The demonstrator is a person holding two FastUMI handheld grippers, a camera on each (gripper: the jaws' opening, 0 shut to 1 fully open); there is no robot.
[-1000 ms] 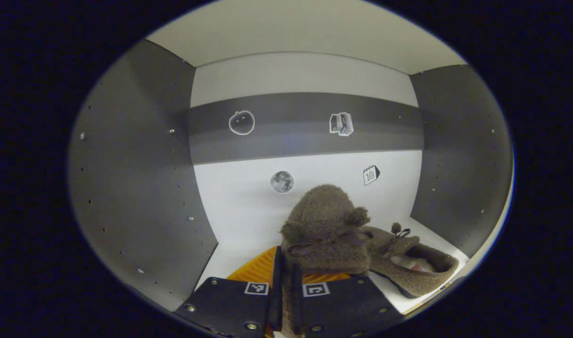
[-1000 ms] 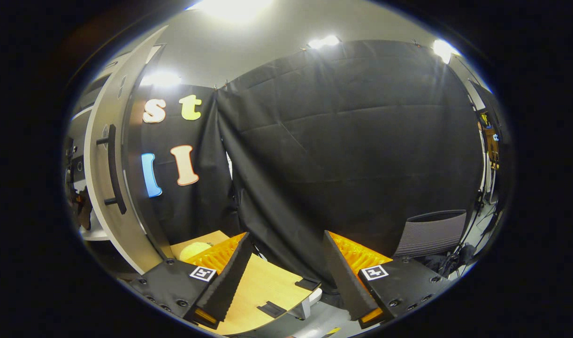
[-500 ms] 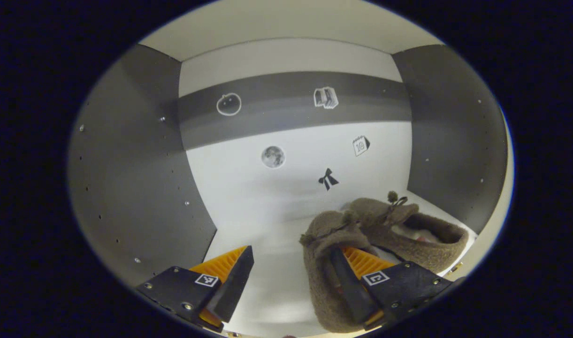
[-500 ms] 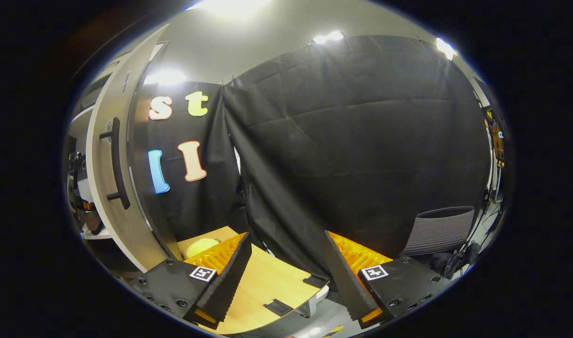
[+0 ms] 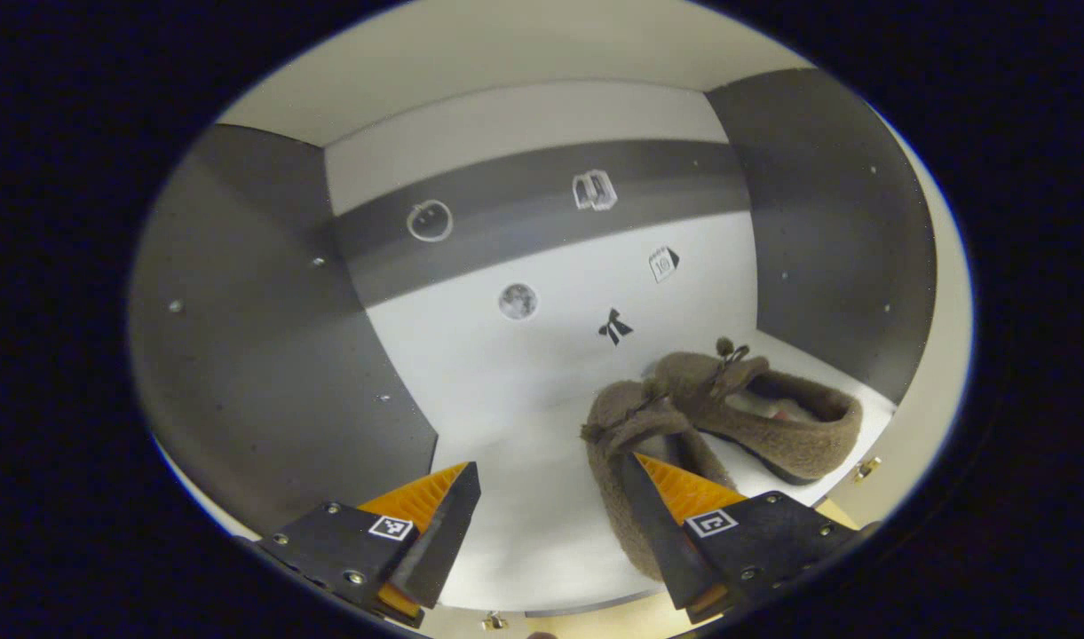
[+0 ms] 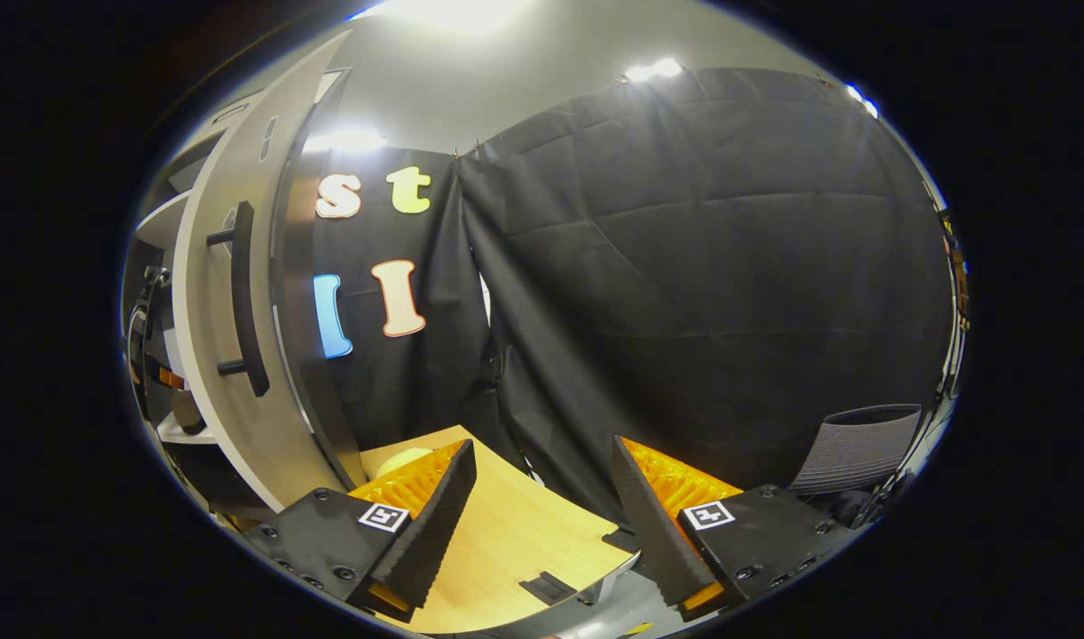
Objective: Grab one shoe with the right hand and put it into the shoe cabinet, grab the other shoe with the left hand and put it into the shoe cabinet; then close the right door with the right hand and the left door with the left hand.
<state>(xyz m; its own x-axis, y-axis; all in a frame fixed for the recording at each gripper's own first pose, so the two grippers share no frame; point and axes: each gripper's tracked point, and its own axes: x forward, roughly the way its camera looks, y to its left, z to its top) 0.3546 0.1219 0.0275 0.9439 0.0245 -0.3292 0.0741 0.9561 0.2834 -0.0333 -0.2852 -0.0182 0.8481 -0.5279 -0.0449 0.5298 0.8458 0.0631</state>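
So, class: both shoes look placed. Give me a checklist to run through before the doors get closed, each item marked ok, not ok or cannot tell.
1. Left tongs open, holding nothing: ok.
2. Near shoe lying on the cabinet floor: ok.
3. Far shoe inside, beside the near one: ok.
4. Left tongs clear of the near shoe: cannot tell; one finger overlaps it in the left gripper view.
5. Right tongs open and free: ok.
6. Right door open, its handle unobstructed: ok.

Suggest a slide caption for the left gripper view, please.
Open left gripper above two brown shoes resting inside the cabinet.
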